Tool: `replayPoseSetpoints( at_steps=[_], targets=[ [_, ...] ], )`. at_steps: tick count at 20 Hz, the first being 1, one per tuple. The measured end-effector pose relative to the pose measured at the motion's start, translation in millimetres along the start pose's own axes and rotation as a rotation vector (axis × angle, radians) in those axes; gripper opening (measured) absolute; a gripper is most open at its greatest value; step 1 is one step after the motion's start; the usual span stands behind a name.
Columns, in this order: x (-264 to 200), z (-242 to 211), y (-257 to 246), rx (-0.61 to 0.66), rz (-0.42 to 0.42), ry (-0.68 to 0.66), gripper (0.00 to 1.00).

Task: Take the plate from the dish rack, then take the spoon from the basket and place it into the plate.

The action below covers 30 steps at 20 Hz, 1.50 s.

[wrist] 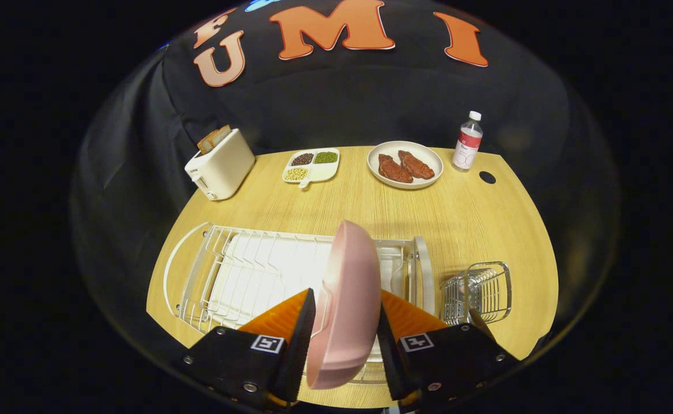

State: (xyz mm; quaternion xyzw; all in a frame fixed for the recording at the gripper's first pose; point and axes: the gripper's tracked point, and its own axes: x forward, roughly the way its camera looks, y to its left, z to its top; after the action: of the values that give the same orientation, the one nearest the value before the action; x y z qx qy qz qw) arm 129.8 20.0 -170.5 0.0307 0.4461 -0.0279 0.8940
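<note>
The smooth pink round plate [345, 305] stands on edge between the fingers of the tool [345, 336], which presses it from both sides above the white wire dish rack [239, 276] on the wooden desk [457, 218]. Gripped only near its rim, it could swing or slip out and hit the rack. The wire basket [480, 290] sits just right.

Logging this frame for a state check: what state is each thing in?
tongs: shut on the pink plate
pink plate: on edge, over the dish rack
dish rack: slots bare
toaster: bread sticking up
bottle: upright, capped
</note>
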Motion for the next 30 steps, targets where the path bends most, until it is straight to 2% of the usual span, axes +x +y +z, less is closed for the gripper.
replayPoseSetpoints(
  at_steps=[5,7,10,12,17,20,22,25,30],
  targets=[
    [8.0,-9.9,1.8,-0.093,-0.069,0.052,0.52],
    [7.8,-9.1,0.9,-0.093,-0.096,0.056,0.49],
    [4.8,-8.7,1.8,-0.087,-0.093,0.065,0.46],
    [0.4,-3.4,-1.9,-0.072,-0.107,0.054,0.45],
    [-14.7,25.2,-17.5,-0.092,-0.195,-0.023,0.37],
    [-26.6,35.7,-19.4,-0.111,-0.214,-0.069,0.32],
    [-36.9,31.9,-8.7,-0.095,-0.167,-0.069,0.28],
    [-54.7,33.6,-11.7,-0.1,-0.155,-0.121,0.28],
    [-88.3,16.3,-5.6,-0.07,-0.065,-0.17,0.28]
  ],
)
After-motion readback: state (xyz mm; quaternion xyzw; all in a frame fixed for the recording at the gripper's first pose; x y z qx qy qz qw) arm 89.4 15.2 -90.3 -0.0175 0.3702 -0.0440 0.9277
